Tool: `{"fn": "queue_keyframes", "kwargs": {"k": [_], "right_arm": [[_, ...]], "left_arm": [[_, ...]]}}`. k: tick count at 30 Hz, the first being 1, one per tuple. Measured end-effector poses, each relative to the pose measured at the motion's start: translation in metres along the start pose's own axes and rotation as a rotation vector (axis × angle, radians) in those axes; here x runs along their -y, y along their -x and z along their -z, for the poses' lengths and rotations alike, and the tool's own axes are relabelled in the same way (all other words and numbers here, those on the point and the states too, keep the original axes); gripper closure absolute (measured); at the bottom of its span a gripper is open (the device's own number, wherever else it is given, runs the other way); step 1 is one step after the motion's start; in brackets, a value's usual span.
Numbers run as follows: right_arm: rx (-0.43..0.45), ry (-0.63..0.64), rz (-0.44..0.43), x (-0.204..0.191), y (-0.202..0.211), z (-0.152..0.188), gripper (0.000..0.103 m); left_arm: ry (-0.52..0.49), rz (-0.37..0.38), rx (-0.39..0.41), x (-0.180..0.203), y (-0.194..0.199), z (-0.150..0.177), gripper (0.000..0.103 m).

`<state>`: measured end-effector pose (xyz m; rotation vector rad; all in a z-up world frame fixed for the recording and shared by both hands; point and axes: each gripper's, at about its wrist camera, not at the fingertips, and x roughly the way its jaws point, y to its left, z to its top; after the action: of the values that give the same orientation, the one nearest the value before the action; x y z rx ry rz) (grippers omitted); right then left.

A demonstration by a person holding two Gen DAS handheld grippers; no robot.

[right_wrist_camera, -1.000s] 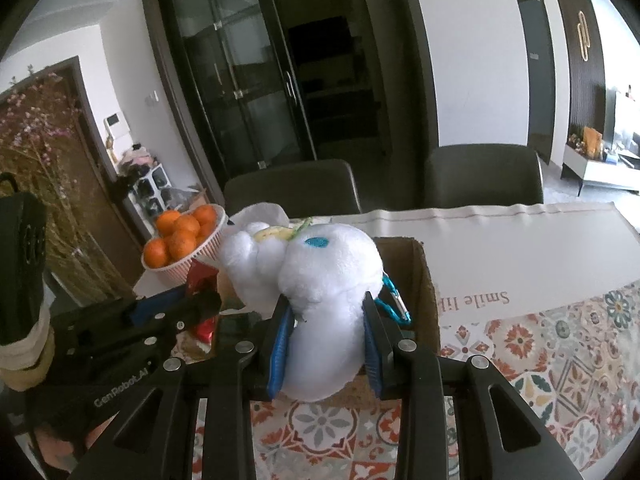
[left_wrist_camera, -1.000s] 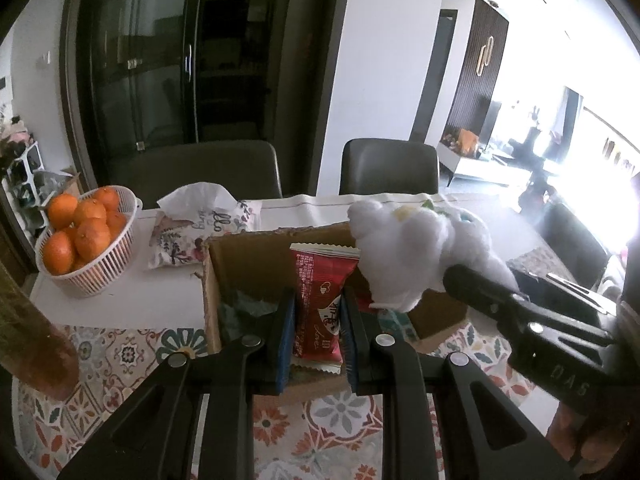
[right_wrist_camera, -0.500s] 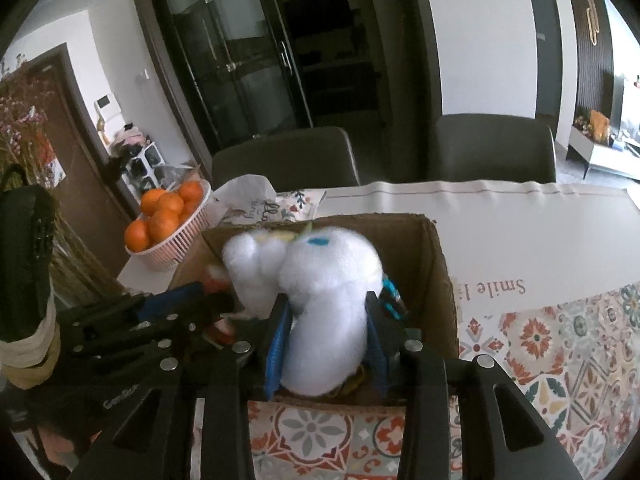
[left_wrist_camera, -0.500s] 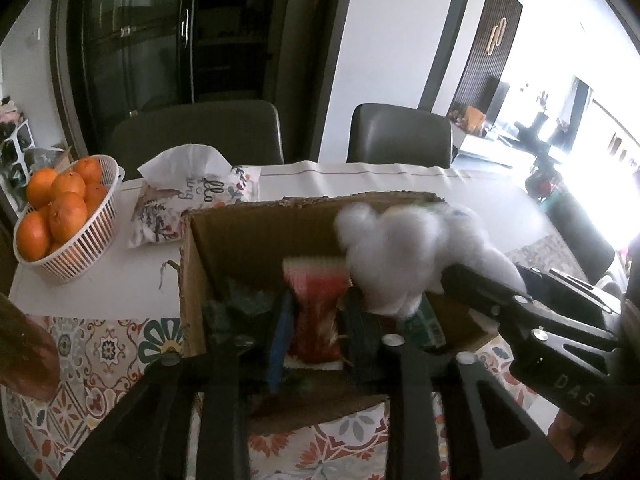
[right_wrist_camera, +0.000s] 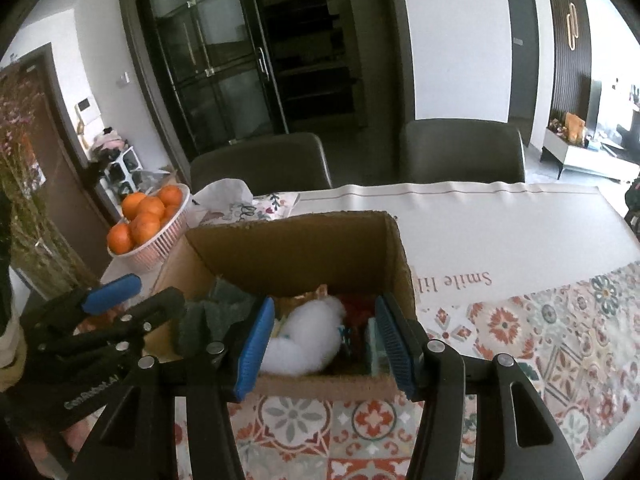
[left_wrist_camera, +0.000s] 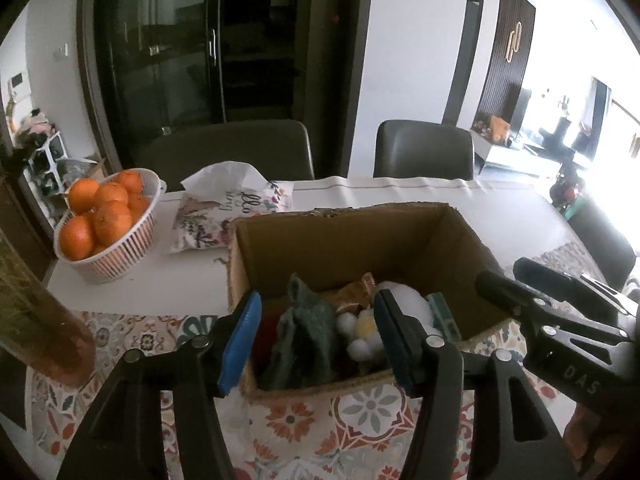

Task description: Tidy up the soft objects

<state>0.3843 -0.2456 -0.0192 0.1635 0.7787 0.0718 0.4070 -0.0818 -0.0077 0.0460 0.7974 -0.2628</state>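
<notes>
Left gripper (left_wrist_camera: pixel 318 336): jaws spread, having just been opening; nothing pinched. Its blue pads stand above the near wall of the box (left_wrist_camera: pixel 400 236), and past the gap lie a green cloth (left_wrist_camera: pixel 308 332) and small pale plush parts, all lower than the pads.

Right gripper (right_wrist_camera: pixel 326 338): jaws likewise spread and just been opening. The white plush (right_wrist_camera: pixel 308 340) lies in the box beyond and below them, and no pad presses on it. It rests nearer the left pad, its long axis running from near-left to far-right.

Governing relation: both items lie inside the box, forward of and beneath the open jaws, so each gripper is judged free to draw back and up without snagging. The right gripper is the nearer to the plush; the left is nearer the cloth.

View differences: the right view shows the whole plush body and a teal packet (right_wrist_camera: pixel 374 346) against the right wall; the left view shows only a part of the plush behind its own pad, but shows a brown wrapper (left_wrist_camera: pixel 352 298) further in.

Beyond the box: tissue pack (left_wrist_camera: pixel 228 216), basket of oranges (left_wrist_camera: pixel 132 240), two chairs.
</notes>
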Motion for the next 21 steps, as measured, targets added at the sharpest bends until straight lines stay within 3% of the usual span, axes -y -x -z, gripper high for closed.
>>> {"fn": "queue_keyframes", "kwargs": {"k": [5,12,21], "right_arm": [[0.022,0.018,0.015,-0.007,0.027,0.010,0.048],[0.070,0.031,0.036,-0.016,0.073,0.028,0.035],[0.119,0.044,0.062,-0.024,0.132,0.056,0.029]], "left_arm": [[-0.016,-0.019,0.027,0.003,0.028,0.010,0.044],[-0.037,-0.042,0.085,0.008,0.075,0.027,0.037],[-0.044,-0.056,0.139,0.017,0.132,0.055,0.020]]}}
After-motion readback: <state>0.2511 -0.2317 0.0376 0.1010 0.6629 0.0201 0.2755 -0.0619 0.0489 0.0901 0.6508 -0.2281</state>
